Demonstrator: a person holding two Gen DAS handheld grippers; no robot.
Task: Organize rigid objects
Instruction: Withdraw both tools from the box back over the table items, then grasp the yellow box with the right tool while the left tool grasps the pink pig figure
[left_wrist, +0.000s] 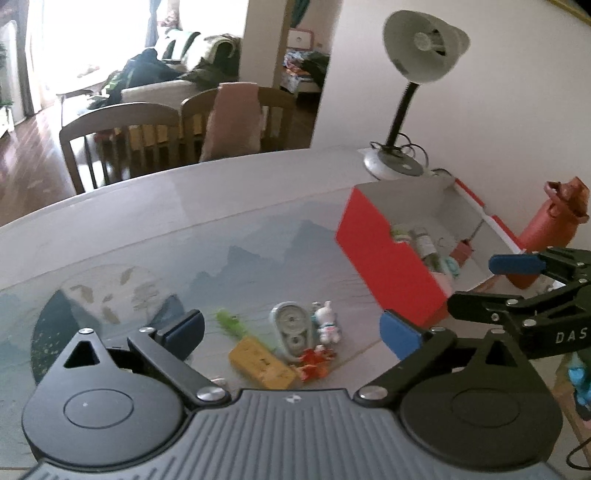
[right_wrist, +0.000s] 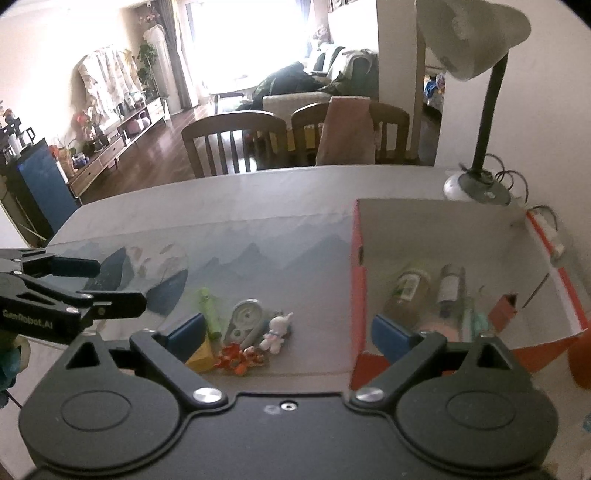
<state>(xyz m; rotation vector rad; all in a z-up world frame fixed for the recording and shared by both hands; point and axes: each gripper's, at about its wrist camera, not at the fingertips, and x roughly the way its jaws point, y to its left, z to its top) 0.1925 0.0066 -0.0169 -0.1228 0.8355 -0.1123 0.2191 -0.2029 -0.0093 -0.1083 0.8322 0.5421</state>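
Small toys (left_wrist: 291, 343) heaped on table (left_wrist: 184, 221), red box (left_wrist: 388, 258) beside, part filled. Left gripper (left_wrist: 291, 332) and right gripper (right_wrist: 288, 332) hovering above, jaws wide, empty. Next, probably: closing on one toy.

Two wrist views angled down, sharing the toy pile (left_wrist: 284, 343) (table-near).

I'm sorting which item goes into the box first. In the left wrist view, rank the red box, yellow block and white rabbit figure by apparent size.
1. red box
2. yellow block
3. white rabbit figure

The block lies nearer the camera, so its lead over the rabbit is unsure.
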